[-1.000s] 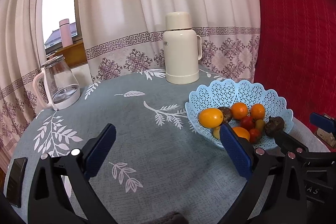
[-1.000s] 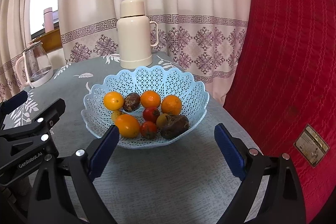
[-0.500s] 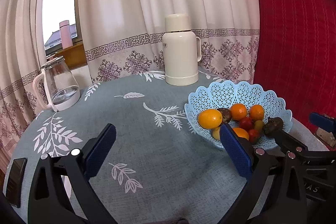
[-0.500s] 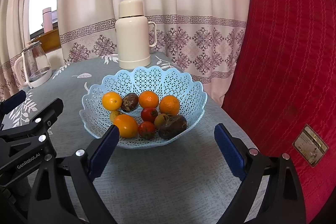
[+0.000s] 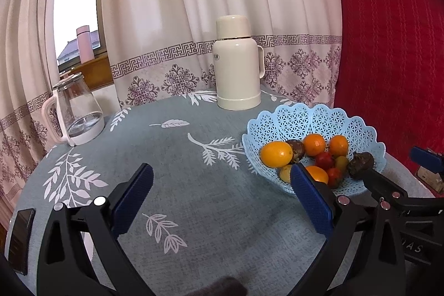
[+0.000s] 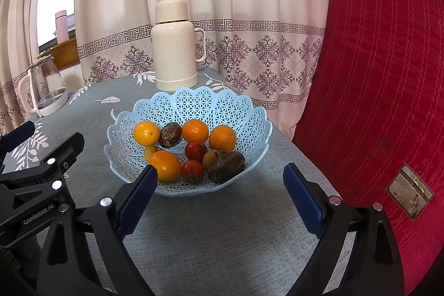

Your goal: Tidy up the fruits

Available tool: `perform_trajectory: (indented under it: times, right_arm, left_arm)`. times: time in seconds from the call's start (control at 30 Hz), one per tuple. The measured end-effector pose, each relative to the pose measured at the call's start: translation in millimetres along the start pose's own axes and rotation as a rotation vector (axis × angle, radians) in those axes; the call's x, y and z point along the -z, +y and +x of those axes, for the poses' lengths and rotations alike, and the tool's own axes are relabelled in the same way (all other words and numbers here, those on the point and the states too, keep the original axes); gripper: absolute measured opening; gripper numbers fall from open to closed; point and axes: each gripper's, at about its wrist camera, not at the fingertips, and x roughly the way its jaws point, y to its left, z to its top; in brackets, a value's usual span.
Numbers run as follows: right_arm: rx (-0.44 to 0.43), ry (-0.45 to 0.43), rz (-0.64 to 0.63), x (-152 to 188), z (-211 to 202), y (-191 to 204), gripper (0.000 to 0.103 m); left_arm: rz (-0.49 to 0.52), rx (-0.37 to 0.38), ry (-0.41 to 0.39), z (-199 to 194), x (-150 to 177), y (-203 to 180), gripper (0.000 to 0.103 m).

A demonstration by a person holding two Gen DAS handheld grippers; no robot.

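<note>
Right tool point(image 6: 219, 190) is the closer one — its blue pads are spread wide with nothing between them, and the basket point(image 6: 194, 101) of fruit sits dead ahead, near the desk's right edge. Left tool point(image 5: 222, 197) is also gaping and empty, but the basket point(image 5: 313, 115) lies off to its right — so I'd guess the right goes in.

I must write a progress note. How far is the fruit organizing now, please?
Done: all visible fruit, such as the oranges and tomatoes, lies in the blue basket; none is on the tablecloth. In hand: nothing. The left tongs and right tongs are open and empty. Left: I cannot tell whether sorting remains.
</note>
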Motion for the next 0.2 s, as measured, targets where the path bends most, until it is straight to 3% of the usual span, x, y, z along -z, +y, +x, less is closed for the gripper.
perform_trajectory:
  times: [0.2]
  right_arm:
    - [0.001, 0.000, 0.000, 0.4, -0.3, 0.2, 0.091]
  left_arm:
    - [-0.001, 0.002, 0.004, 1.0, 0.2, 0.0, 0.100]
